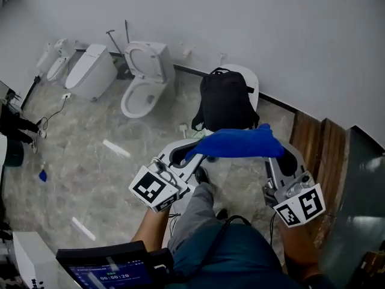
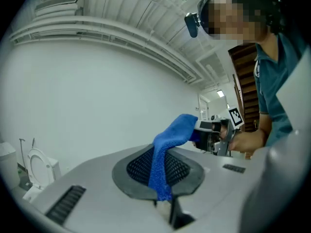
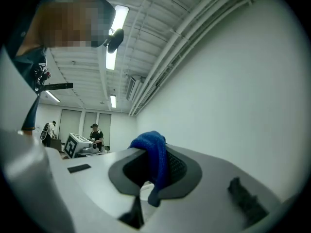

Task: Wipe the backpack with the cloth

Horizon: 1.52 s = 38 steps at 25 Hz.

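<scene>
Head view — blue cloth (image 1: pixel 237 143), timer (image 1: pixel 114 277) 00:00:20

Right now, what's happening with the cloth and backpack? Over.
Left hand-held gripper and right hand-held gripper both shut on blue cloth, stretched between them. Black backpack upright on white seat just beyond. Nothing seen between.

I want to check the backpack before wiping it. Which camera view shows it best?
The head view: the black backpack shows almost whole and upright, just beyond the blue cloth. The left and right gripper views show none of it, only the cloth pinched in their jaws, with wall and ceiling behind.
</scene>
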Available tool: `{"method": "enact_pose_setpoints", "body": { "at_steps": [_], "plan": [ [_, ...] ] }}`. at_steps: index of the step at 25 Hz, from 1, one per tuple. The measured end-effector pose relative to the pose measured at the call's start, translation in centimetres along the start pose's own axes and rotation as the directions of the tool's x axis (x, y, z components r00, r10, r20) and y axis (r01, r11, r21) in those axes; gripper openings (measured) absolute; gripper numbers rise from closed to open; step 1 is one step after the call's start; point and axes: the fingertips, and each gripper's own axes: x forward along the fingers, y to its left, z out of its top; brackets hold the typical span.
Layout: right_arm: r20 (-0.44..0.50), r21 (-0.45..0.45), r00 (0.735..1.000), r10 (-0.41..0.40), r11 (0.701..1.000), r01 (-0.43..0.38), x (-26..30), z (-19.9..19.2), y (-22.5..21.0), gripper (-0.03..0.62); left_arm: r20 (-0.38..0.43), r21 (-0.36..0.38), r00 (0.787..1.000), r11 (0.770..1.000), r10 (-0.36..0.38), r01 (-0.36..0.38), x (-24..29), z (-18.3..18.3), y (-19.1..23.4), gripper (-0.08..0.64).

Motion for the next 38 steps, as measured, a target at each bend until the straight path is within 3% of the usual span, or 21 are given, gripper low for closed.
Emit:
{"method": "enact_pose_setpoints", "body": {
  "at_steps": [8, 14, 20, 28, 33, 38],
  "plan": [
    [0.087, -0.027, 0.996, -0.017, 0.999, 0.019, -5.7, 8.1, 10.4, 0.034, 0.038, 0.119, 0.997, 0.991, -0.062, 0.057, -8.9, 8.1, -7.5, 0.031],
    [0.072, -0.043, 0.994, -0.082, 0.995, 0.086, -8.2, 7.9, 17.6, 0.034, 0.042, 0.134, 0.994, 0.986, -0.105, 0.098, -16.9, 9.2, -9.5, 0.031],
    [0.033, 0.014, 0.986, -0.163, 0.987, 0.162, -11.4, 7.4, 26.4, 0.034, 0.036, 0.128, 0.983, 0.976, -0.181, 0.176, -25.9, 9.9, -11.7, 0.031],
    [0.051, -0.008, 0.981, -0.188, 0.982, 0.188, -14.2, 7.3, 28.5, 0.034, 0.036, 0.157, 0.972, 0.962, -0.232, 0.224, -27.6, 9.3, -13.9, 0.031],
    [0.041, -0.054, 0.978, -0.203, 0.977, 0.205, -17.9, 8.4, 31.9, 0.033, 0.050, 0.155, 0.972, 0.963, -0.232, 0.222, -30.7, 10.3, -18.0, 0.031],
    [0.020, -0.064, 0.972, -0.235, 0.970, 0.236, -21.1, 7.2, 31.6, 0.032, 0.043, 0.149, 0.969, 0.961, -0.243, 0.235, -30.7, 8.8, -21.3, 0.031]
  ]
}}
